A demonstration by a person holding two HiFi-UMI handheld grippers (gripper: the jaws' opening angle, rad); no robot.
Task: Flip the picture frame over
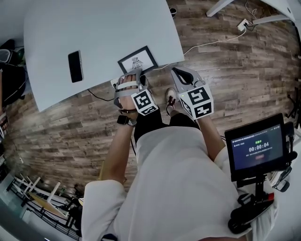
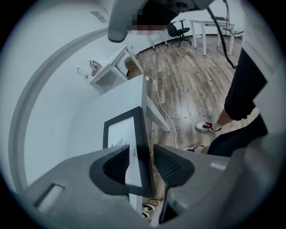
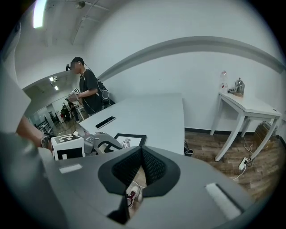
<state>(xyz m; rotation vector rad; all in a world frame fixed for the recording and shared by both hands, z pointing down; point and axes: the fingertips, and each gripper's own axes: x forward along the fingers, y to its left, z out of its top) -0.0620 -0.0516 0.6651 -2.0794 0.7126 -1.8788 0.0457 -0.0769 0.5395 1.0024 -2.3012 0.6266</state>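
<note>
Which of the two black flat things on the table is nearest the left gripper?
The picture frame, with its white drawing; the plain phone lies farther off.

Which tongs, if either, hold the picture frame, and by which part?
Neither. The left tongs stand open over one edge of the picture frame; the right tongs are shut, empty.

A wood-plank floor [image 1: 244,66] spread across the right of the head view, a white table [image 1: 94,28] lay upper left, and the right gripper view showed a white wall [image 3: 178,67], side table [image 3: 248,107] and ceiling light [image 3: 39,12].
</note>
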